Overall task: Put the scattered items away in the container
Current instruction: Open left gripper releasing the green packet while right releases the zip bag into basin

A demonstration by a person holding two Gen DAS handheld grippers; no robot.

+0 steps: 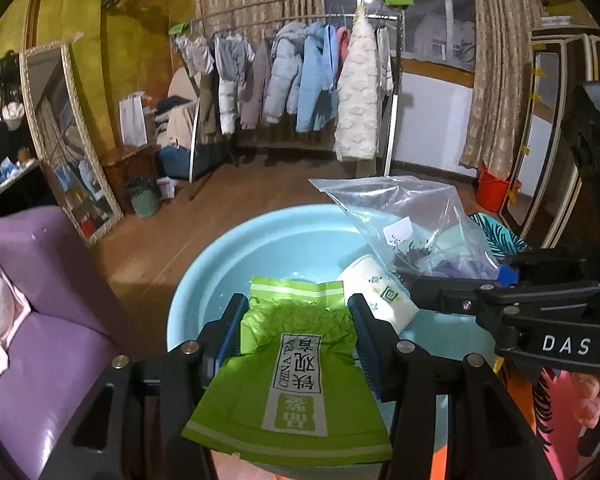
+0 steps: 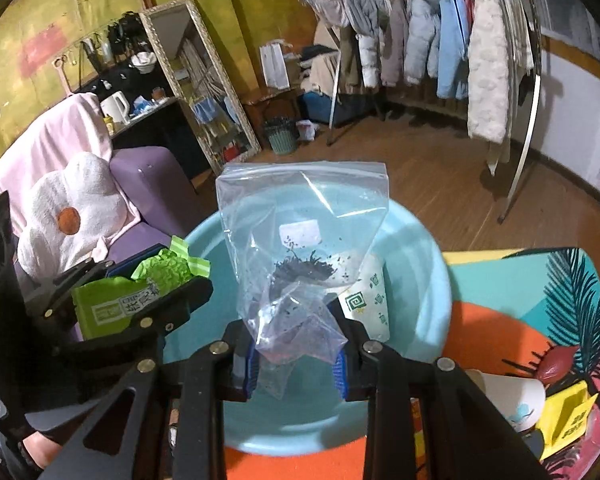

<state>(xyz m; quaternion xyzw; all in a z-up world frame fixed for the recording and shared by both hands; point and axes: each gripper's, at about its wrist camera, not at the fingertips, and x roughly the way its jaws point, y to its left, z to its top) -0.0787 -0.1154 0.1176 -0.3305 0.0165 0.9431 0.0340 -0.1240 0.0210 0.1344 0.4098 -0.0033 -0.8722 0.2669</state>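
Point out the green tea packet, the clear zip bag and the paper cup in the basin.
green tea packet point(image 1: 296, 364), left wrist view, on its printed label.
clear zip bag point(image 2: 300, 216), right wrist view, on its upper panel.
paper cup point(image 1: 384, 296), left wrist view, on its side.

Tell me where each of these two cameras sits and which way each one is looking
Left wrist: rides the left gripper, looking down along its fingers at the green tea packet over the light blue basin; a hand shows at right.
Right wrist: rides the right gripper, aimed down at the clear zip bag it pinches above the basin; a hand shows at lower left.
Shared: basin, paper cup, both grippers, clothes rack, mirror.
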